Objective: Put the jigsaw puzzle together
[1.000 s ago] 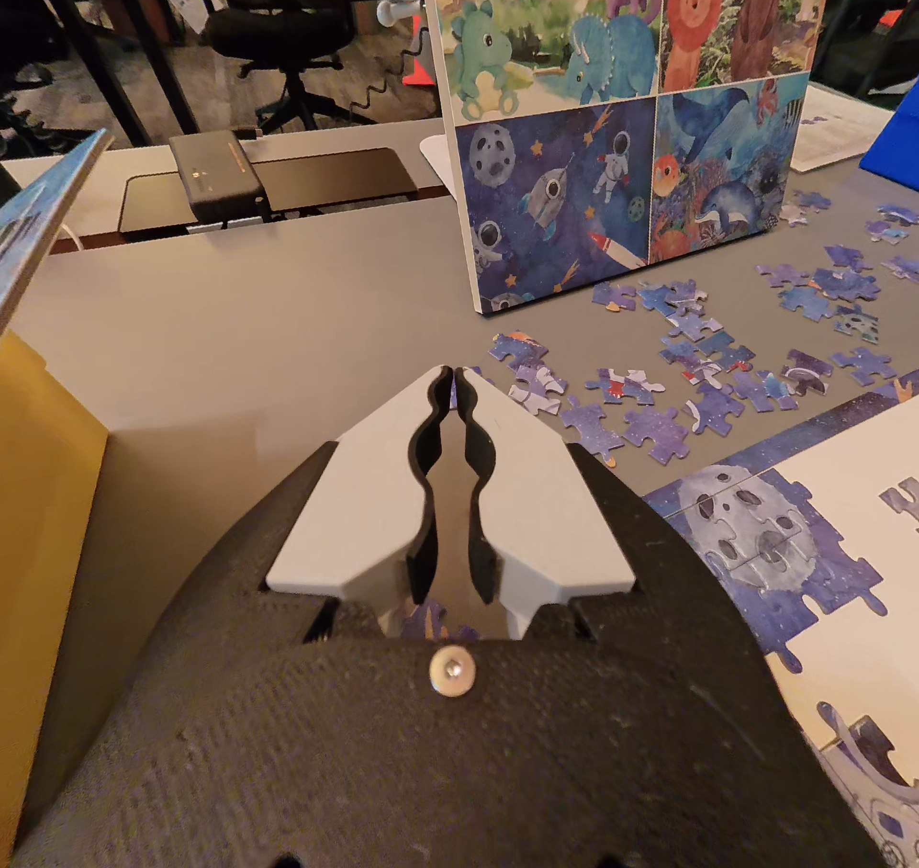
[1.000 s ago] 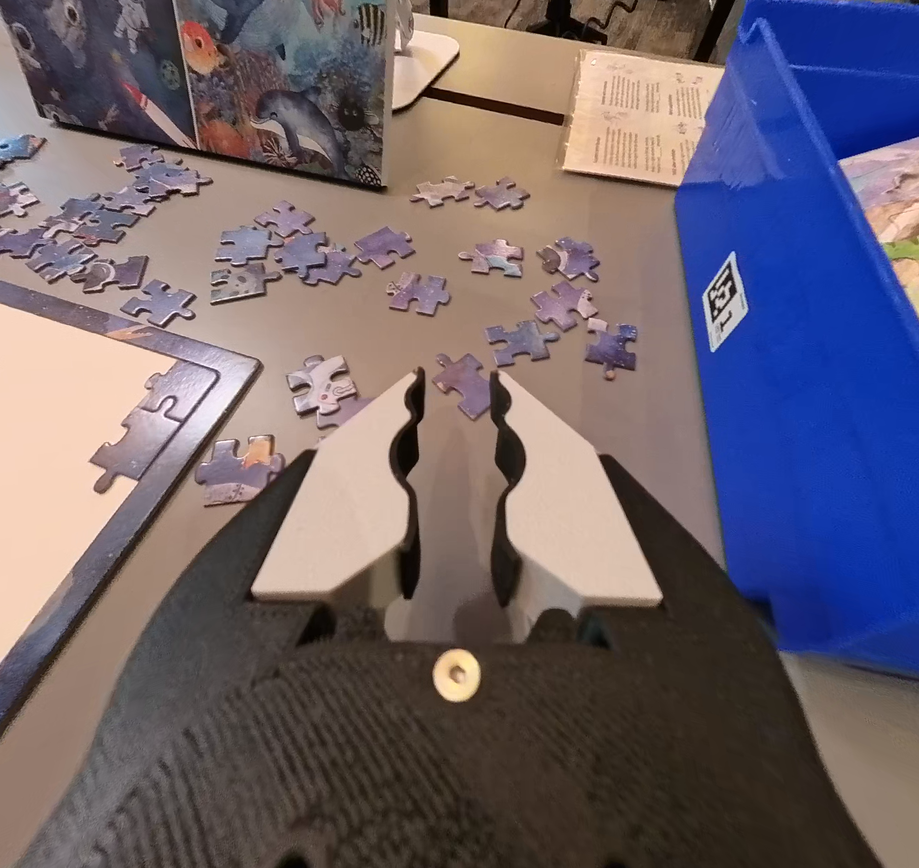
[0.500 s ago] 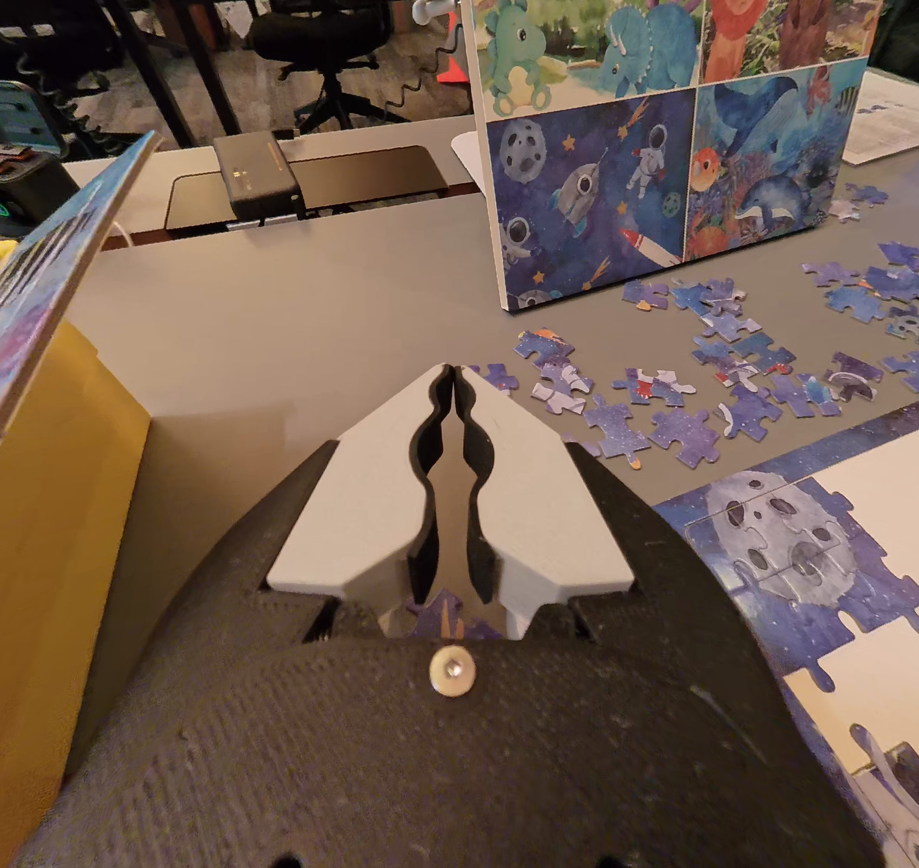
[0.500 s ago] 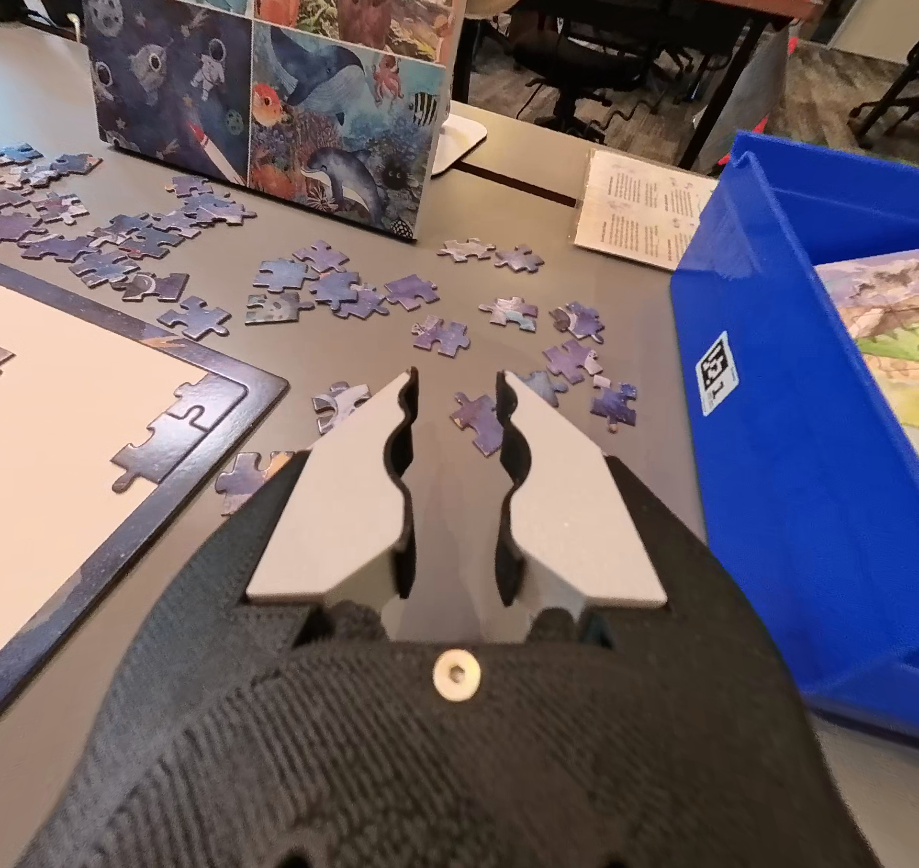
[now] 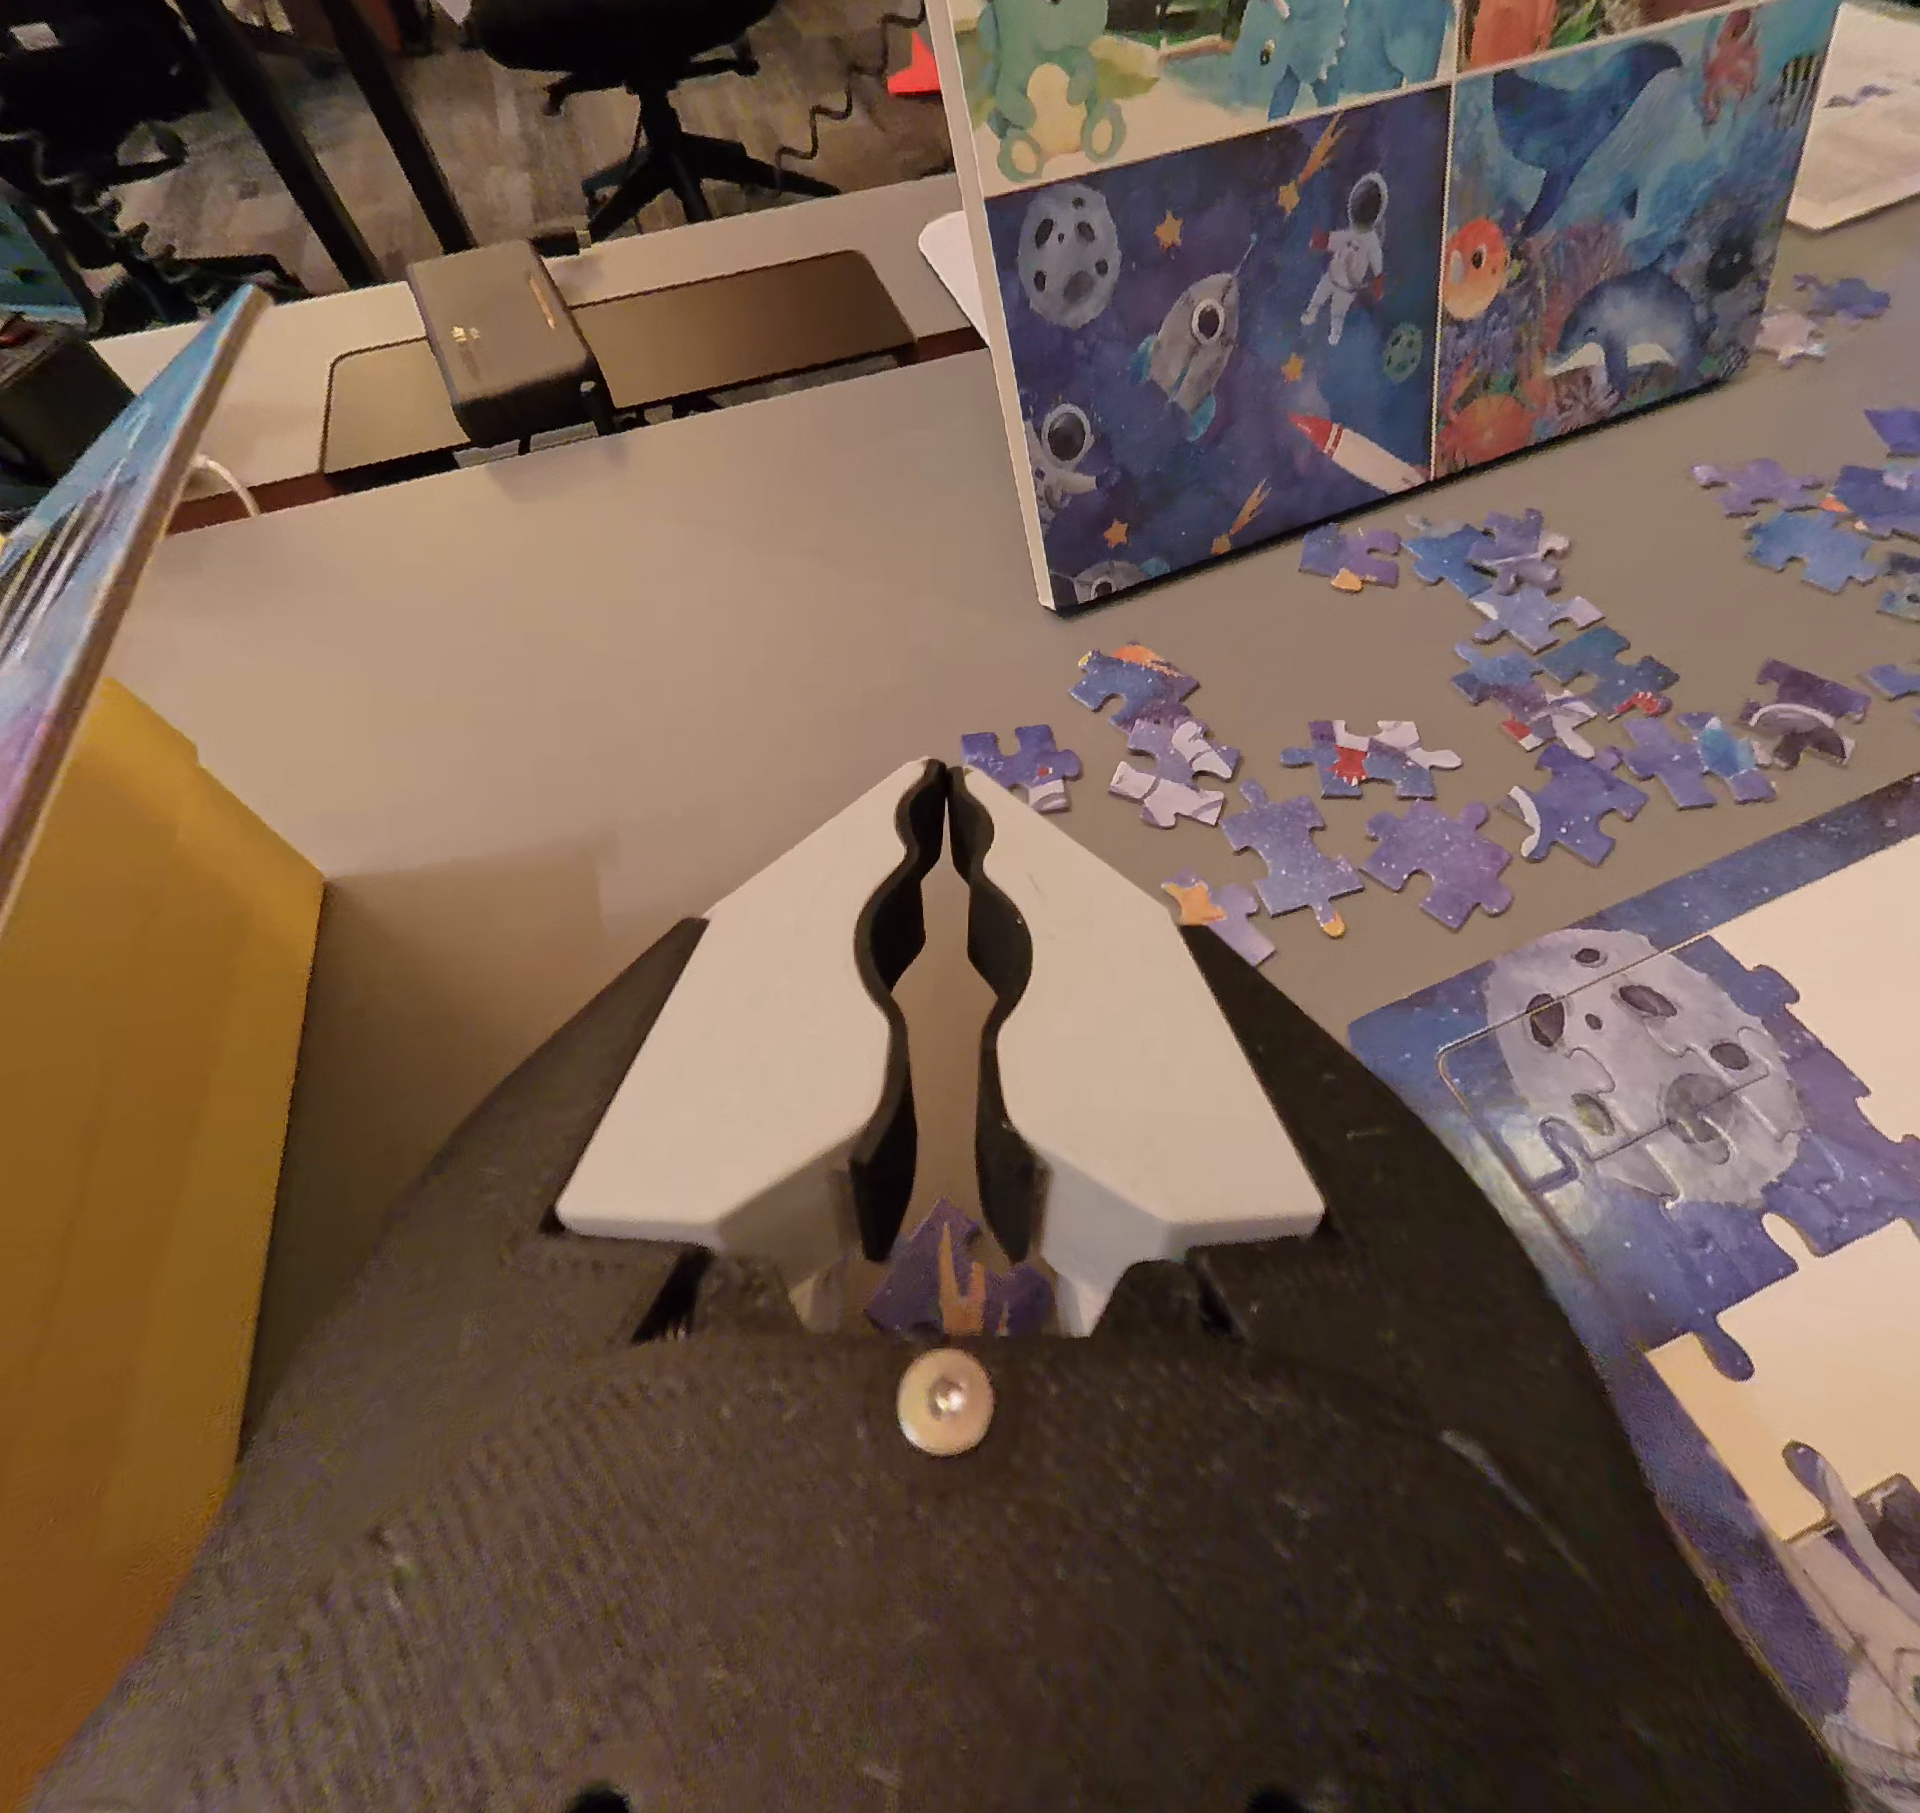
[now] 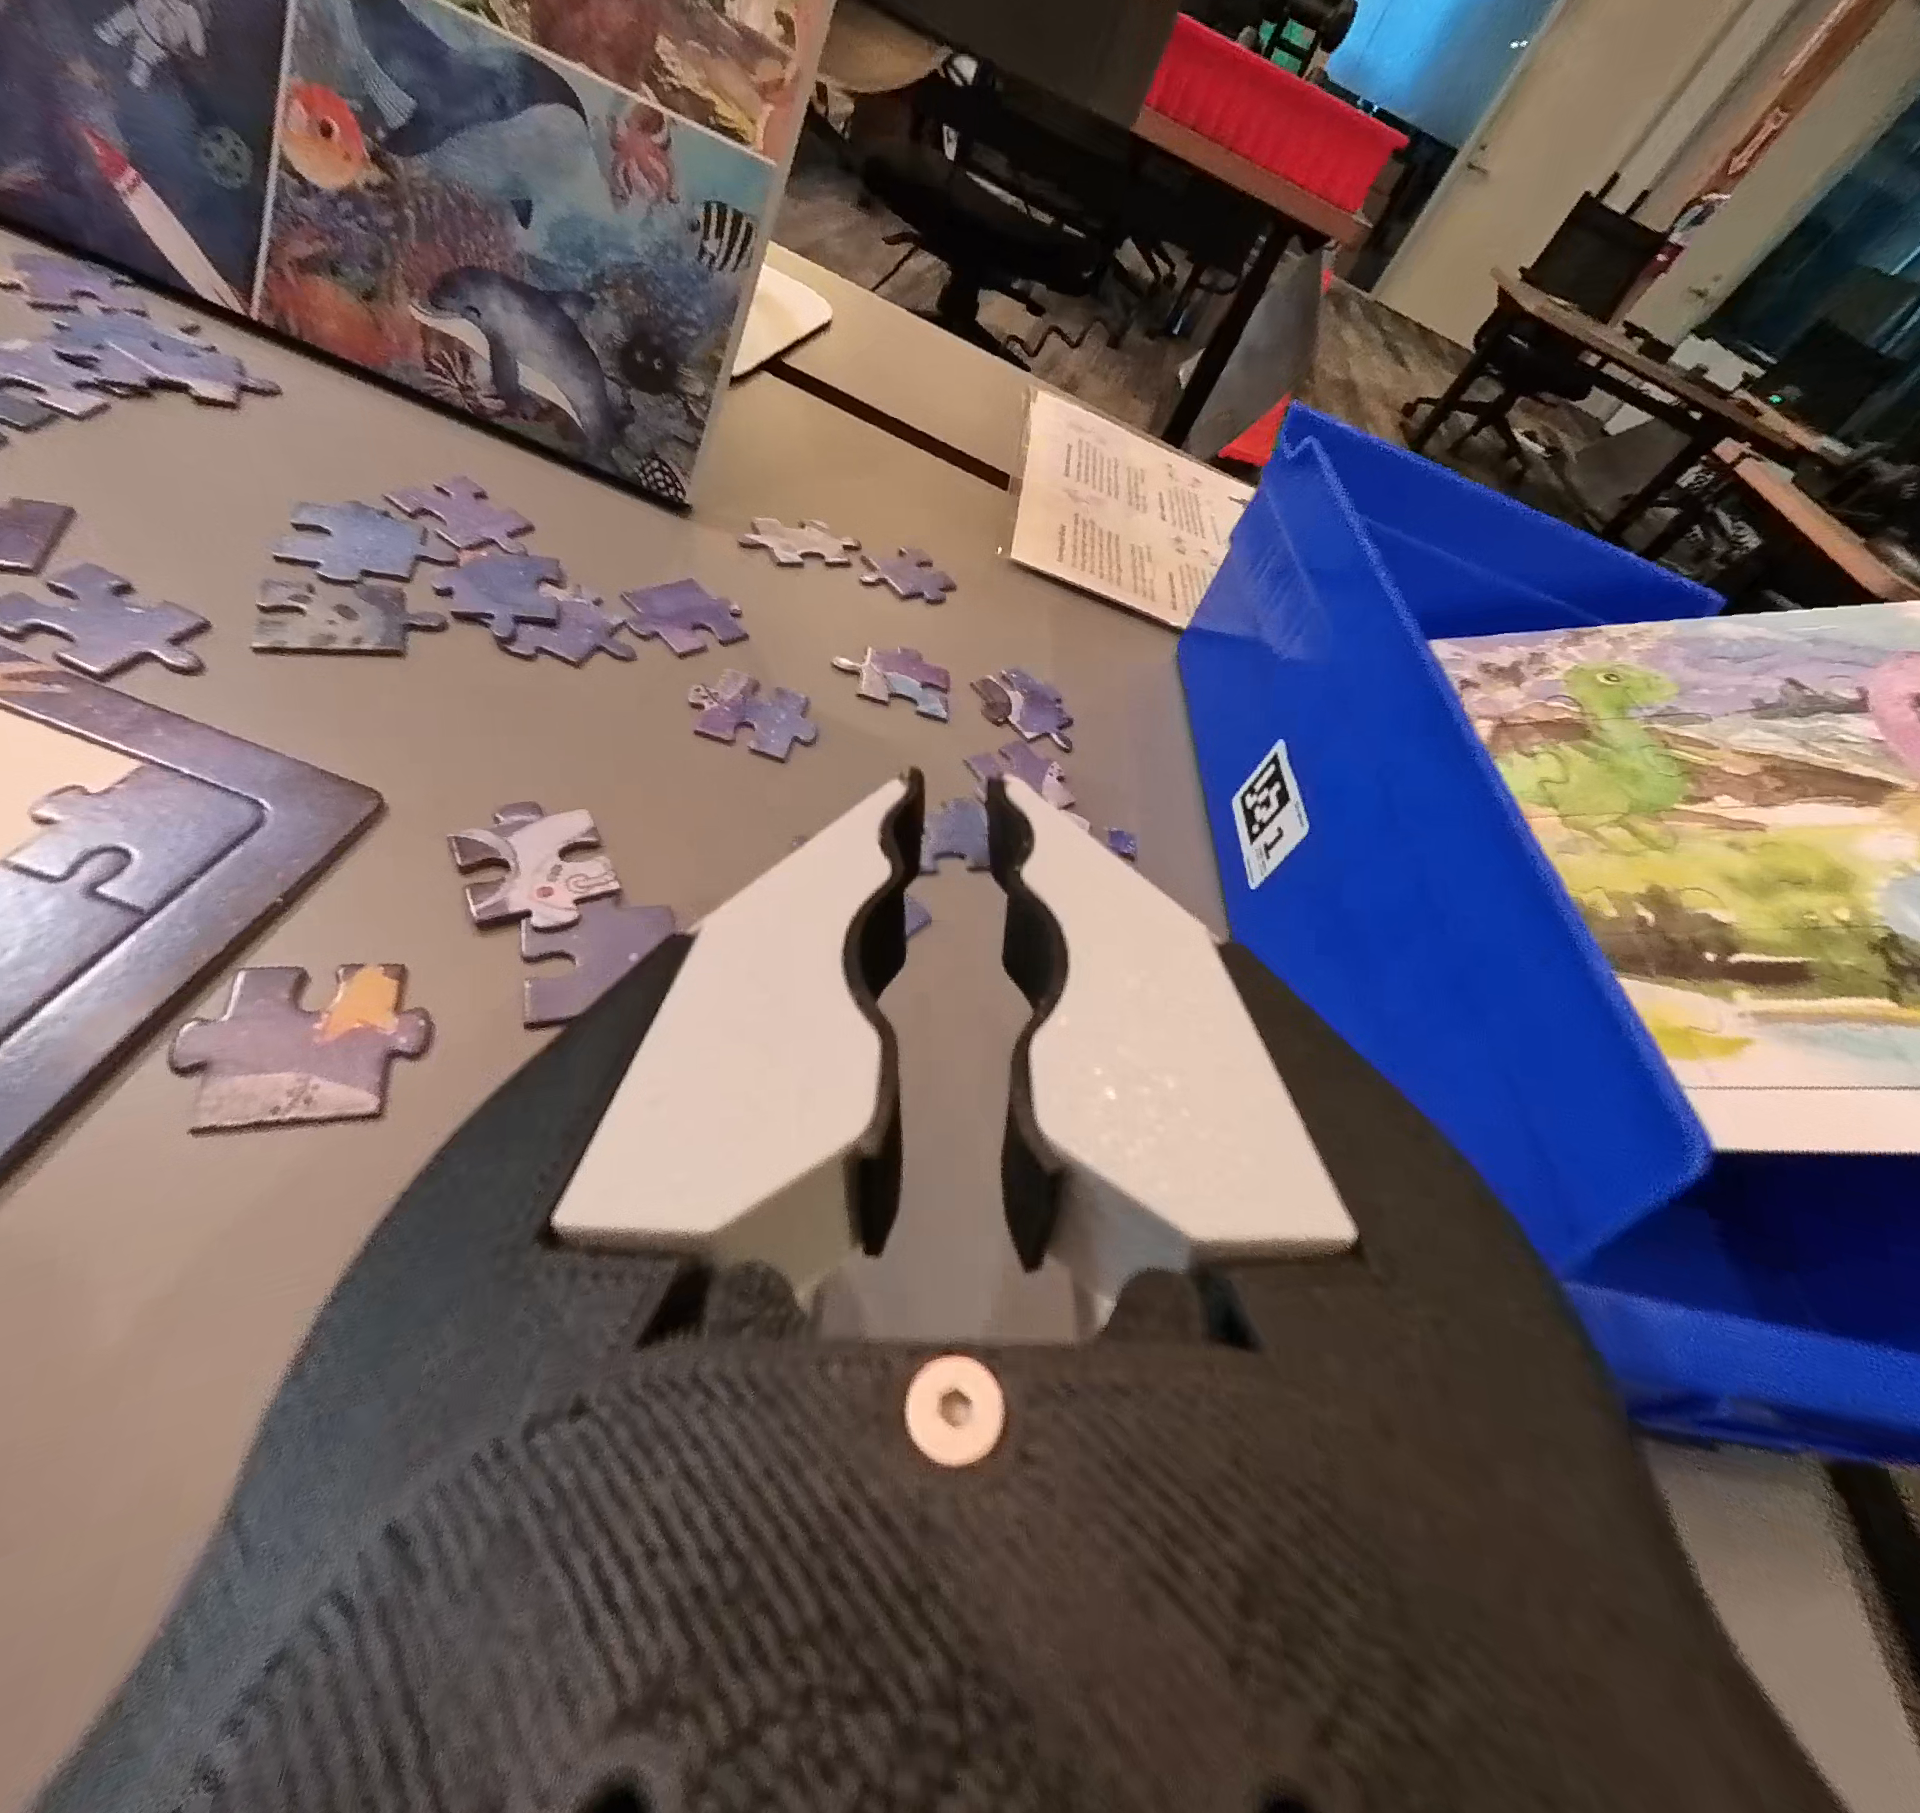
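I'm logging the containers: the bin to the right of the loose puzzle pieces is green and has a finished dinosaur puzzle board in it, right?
Not quite: the bin is blue, not green, as the right wrist view shows. It does stand right of the loose puzzle pieces, with a dinosaur puzzle board in it.

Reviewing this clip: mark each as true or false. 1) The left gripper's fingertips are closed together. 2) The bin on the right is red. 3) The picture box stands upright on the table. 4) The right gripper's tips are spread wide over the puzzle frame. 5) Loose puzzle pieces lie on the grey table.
1) True: the left gripper has its tips meeting.
2) False: the bin is blue, with a printed picture board lying in it.
3) True: the picture box stands upright on the table.
4) False: the right gripper shows only a narrow gap, above a loose piece, well away from the puzzle frame.
5) True: loose puzzle pieces are scattered on it.
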`<state>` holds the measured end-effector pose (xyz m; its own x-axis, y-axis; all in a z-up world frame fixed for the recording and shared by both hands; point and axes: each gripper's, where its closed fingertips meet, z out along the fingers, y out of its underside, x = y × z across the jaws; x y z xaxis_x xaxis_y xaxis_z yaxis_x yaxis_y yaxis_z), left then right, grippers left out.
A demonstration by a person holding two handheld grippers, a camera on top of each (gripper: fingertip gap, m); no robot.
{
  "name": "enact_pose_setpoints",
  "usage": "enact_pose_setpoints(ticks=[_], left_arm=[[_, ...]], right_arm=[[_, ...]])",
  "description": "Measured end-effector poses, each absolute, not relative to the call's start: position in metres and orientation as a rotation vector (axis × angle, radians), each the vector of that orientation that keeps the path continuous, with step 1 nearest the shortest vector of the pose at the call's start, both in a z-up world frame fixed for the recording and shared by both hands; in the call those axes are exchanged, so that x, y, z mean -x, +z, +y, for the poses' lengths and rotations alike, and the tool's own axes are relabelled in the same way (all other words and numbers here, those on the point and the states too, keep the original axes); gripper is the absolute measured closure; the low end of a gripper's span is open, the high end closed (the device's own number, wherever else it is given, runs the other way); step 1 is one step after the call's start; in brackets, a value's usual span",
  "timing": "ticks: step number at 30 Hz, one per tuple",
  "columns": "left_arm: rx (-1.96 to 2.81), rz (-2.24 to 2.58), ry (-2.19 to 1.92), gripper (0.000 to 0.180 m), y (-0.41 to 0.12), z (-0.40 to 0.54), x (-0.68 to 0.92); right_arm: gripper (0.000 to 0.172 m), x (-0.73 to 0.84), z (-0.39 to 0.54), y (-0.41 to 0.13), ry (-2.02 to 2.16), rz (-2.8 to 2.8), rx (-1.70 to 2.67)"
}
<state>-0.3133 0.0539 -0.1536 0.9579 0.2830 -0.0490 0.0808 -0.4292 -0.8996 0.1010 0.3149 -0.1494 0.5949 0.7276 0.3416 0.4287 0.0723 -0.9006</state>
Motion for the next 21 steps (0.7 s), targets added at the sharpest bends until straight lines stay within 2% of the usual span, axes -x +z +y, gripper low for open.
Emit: enact_pose_setpoints(ticks=[21], left_arm=[[2.096, -0.268, 0.281, 0.18, -0.172, 0.057, 0.313]], right_arm=[[0.159, -0.113, 0.326, -0.14, 0.422, -0.873, 1.564]])
